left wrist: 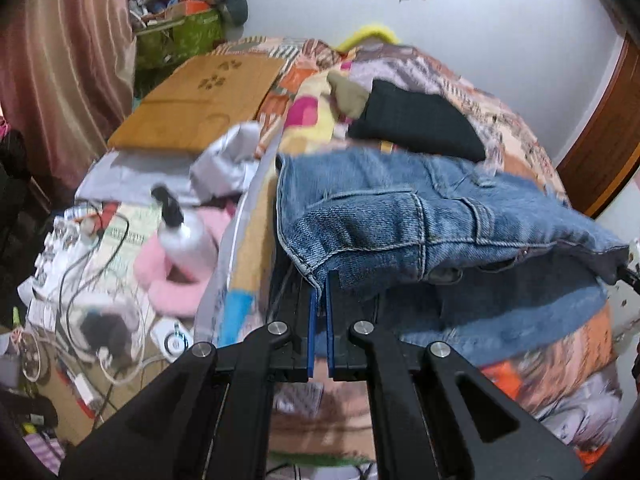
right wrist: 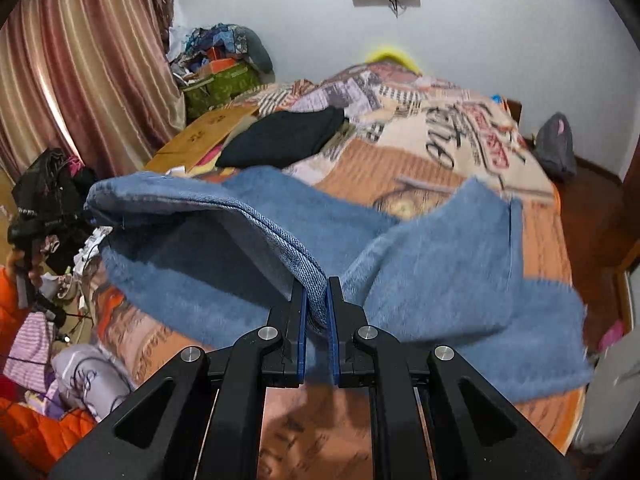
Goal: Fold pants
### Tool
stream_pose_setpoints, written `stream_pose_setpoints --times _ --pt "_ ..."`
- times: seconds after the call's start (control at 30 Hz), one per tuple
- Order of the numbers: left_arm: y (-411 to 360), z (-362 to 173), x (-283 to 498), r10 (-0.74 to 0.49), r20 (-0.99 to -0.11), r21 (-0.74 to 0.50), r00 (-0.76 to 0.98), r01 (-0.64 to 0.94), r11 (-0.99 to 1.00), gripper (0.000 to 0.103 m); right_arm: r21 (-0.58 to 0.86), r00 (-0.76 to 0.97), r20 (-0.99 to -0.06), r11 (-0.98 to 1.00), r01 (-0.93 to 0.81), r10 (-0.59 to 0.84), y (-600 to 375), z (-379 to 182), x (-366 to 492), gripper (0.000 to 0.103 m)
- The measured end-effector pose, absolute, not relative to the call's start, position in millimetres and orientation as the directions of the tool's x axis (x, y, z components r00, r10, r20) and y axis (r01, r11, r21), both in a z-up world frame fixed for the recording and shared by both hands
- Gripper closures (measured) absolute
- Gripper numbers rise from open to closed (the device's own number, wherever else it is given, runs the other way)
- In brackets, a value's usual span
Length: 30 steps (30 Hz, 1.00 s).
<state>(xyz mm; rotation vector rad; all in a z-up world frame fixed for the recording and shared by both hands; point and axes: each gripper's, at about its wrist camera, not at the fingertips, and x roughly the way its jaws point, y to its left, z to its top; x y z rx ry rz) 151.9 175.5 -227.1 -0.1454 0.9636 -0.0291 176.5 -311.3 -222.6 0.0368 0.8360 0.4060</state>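
Blue jeans [left wrist: 400, 216] are held lifted over a bed covered by a patterned orange bedspread [left wrist: 516, 136]. The left gripper [left wrist: 319, 284] is pressed together on a stitched corner of the jeans at the waistband end; a back pocket and belt loop are seen just beyond its tips. The right gripper [right wrist: 317, 292] is pinched on a hemmed edge of the denim, with the cloth hanging down between its blue pads [right wrist: 303, 320]. From there the jeans [right wrist: 440, 272] are spread to both sides, and part of the fabric is laid on the bedspread [right wrist: 440, 148]. A folded black garment [left wrist: 416, 120] is seen farther back on the bed, apart from the jeans. A wooden board [left wrist: 200, 100] is laid at the bed's left side. Lower left, a silver pump bottle [left wrist: 184, 232], a pink fluffy slipper [left wrist: 176, 280] and cables are scattered. Much of the denim is motion-blurred.
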Motion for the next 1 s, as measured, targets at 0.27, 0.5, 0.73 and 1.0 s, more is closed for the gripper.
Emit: stream_pose_setpoints --times 0.27,0.5,0.73,1.0 --pt "172.2 -250.5 135.4 -0.09 -0.841 -0.15 0.534 -0.07 0.986 0.099 0.233 0.559 -0.739 0.921 -0.312 0.376 -312.0 -247.9 162.7 0.093" --pt "170.3 -211.9 121.3 -0.044 -0.809 -0.108 0.586 -0.075 0.991 0.098 0.193 0.549 -0.764 0.932 -0.306 0.339 -317.3 -237.9 155.7 0.077" --pt "141.3 -164.3 143.9 -0.006 -0.764 -0.054 0.646 -0.055 0.997 0.098 0.147 0.594 -0.76 0.96 -0.238 0.264 -352.2 -218.9 150.5 0.073" --pt "68.3 -137.4 209.2 -0.085 -0.712 -0.068 0.697 0.053 0.996 0.091 0.143 0.644 -0.734 0.976 -0.165 0.216 -387.6 -201.9 197.6 0.069"
